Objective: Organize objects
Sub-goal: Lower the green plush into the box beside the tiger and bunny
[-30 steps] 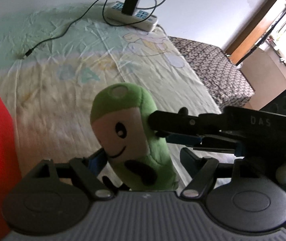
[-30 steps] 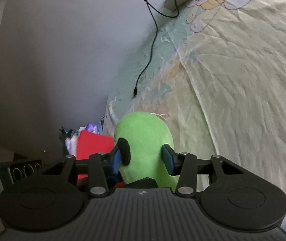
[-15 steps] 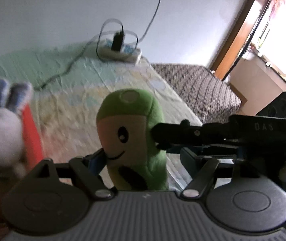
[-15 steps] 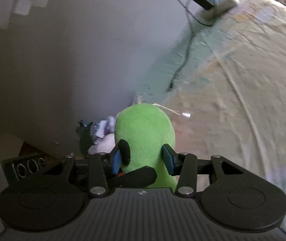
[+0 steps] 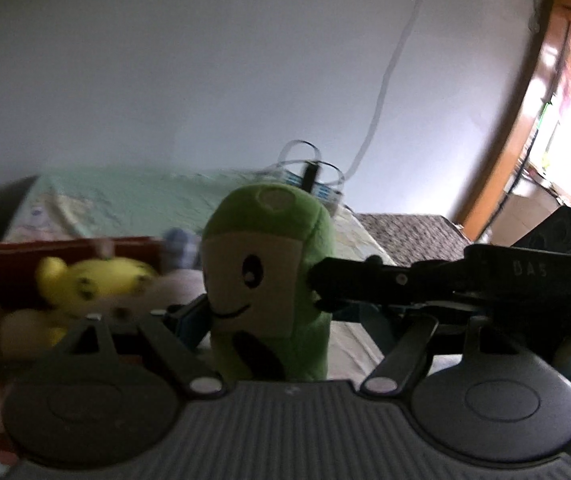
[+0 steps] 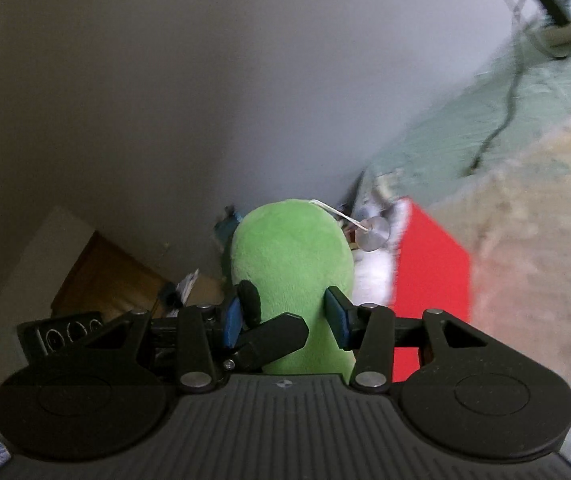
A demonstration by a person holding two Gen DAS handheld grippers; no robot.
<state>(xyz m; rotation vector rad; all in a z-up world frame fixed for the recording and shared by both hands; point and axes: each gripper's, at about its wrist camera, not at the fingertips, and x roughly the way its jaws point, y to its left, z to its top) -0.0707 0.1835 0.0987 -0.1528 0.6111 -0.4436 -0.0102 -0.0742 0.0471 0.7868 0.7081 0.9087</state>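
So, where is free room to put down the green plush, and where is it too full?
The green plush is held between both tools. Free: the bed sheet between the red box and the power strip, crossed only by a thin cable. Crowded: the red box, already holding a yellow plush and other blurred toys.

Green plush toy (image 6: 291, 276): fuzzy cloth. Right gripper (image 6: 285, 314): matt black plastic, metal rivets. Red bin (image 6: 431, 276): smooth. Bedsheet (image 6: 525, 240): wrinkled cloth.
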